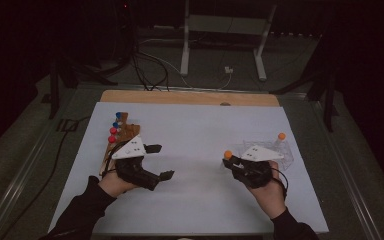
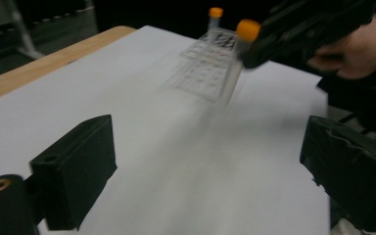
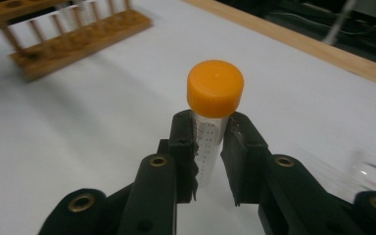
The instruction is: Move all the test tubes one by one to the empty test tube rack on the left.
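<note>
The right gripper is clamped on a clear plastic tube with an orange screw cap, jaws pinching the graduated barrel just under the cap so the tube stands upright and the cap stays free. In the high view this tube sits at about four o'clock on the white sheet, just left of a clear plastic rack where a second orange-capped tube stands. The grip probably suits carrying it across to the wooden peg rack at nine o'clock, which bears red and blue caps. The left gripper waits beside that rack, jaws spread wide with nothing between them, perhaps ready to receive
</note>
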`<state>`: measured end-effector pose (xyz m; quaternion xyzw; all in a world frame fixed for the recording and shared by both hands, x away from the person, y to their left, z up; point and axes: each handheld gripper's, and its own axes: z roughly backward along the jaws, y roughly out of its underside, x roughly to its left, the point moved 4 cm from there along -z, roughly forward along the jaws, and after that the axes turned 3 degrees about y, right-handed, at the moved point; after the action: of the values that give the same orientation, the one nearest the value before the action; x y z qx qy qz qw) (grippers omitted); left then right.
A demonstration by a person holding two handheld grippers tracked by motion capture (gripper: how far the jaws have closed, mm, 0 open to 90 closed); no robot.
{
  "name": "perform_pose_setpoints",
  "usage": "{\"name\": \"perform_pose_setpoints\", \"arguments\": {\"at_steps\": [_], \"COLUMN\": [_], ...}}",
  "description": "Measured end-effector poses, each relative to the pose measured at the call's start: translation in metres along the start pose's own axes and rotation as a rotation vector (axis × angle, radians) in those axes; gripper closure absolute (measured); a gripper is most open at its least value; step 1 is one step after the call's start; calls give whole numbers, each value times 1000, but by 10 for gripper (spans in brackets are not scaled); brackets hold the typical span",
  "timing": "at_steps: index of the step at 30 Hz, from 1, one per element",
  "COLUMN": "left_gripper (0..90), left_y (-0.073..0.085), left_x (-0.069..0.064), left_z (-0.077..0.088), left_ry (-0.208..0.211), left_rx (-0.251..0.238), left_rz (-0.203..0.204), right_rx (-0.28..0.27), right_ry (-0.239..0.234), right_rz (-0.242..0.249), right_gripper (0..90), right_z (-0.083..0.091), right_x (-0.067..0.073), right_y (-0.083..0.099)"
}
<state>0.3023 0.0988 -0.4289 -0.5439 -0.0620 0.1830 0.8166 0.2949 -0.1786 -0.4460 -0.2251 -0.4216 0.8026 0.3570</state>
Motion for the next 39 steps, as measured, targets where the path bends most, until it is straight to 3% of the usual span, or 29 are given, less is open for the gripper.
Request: {"name": "perform_pose_setpoints", "arguments": {"at_steps": [5, 11, 15, 20, 28, 29, 33, 37, 39], "left_gripper": [230, 391, 516, 681, 708, 708, 708, 708, 708], "left_y": [-12, -19, -20, -20, -24, -25, -31, -37, -40], "left_x": [-9, -17, -19, -18, -19, -19, -10, 1, 8], "left_z": [-21, -52, -66, -70, -68, -66, -52, -27, -12], "left_ry": [57, 98, 117, 145, 140, 125, 79, 14, -21], "left_rx": [-5, 9, 28, 37, 38, 37, 20, -9, -23], "left_rz": [-30, -47, -59, -70, -85, -95, -82, -79, -71], "right_rx": [17, 29, 30, 19, -1, -13, -45, -70, -90], "right_ry": [-80, -130, -144, -144, -142, -146, -157, -122, -108], "right_rz": [43, 78, 85, 83, 82, 82, 51, 14, -5], "right_gripper": [746, 746, 746, 746, 737, 719, 473, 259, 195], "right_z": [-13, -22, -24, -23, -21, -20, -17, -13, -10], "right_x": [26, 44, 49, 49, 49, 49, 45, 37, 33], "right_y": [-3, -4, -5, -6, -7, -7, -9, -10, -10]}}
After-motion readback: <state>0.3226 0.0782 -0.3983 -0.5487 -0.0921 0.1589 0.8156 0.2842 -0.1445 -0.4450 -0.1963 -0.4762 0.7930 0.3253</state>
